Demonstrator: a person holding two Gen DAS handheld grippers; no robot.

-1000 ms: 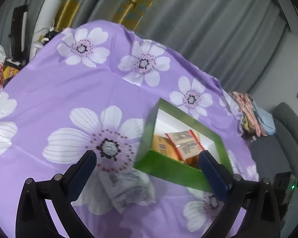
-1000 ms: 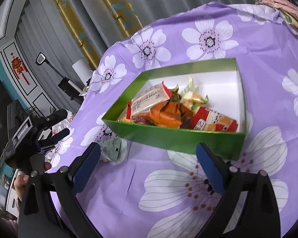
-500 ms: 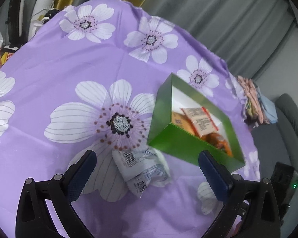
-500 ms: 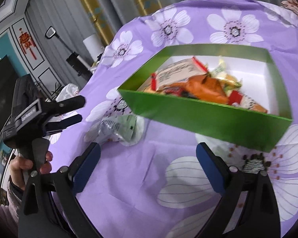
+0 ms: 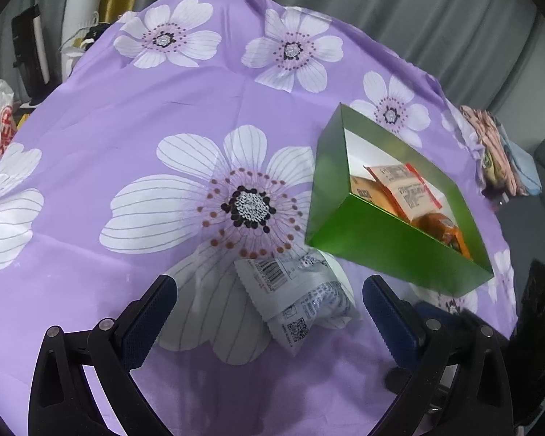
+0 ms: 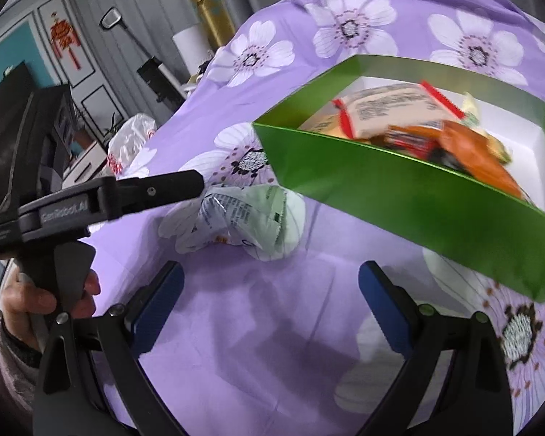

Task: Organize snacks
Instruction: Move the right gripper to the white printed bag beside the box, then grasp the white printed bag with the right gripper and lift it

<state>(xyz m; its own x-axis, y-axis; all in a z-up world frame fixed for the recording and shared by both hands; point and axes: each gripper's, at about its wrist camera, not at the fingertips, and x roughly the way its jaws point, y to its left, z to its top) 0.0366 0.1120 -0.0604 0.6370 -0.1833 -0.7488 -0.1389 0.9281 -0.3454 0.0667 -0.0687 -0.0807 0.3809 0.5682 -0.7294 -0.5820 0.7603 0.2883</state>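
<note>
The last loose packet looks due for pickup. It lies on the desk between and just ahead of the left gripper jaws, which gape wide, empty, not touching it. The right gripper is likewise wide, empty. Next: close on the packet, lift it over the near wall of the box beyond, right of the jaws.

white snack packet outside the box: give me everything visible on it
The white snack packet is a crinkled, glossy plastic pouch with zigzag-cut ends, printed with a barcode, small text and a QR code; the right wrist view shows a pale green panel. It lies flat and loose on the purple flowered cloth, just beside the green box, whether touching I cannot tell. It sits ahead of the open left gripper, untouched by either gripper.
</note>
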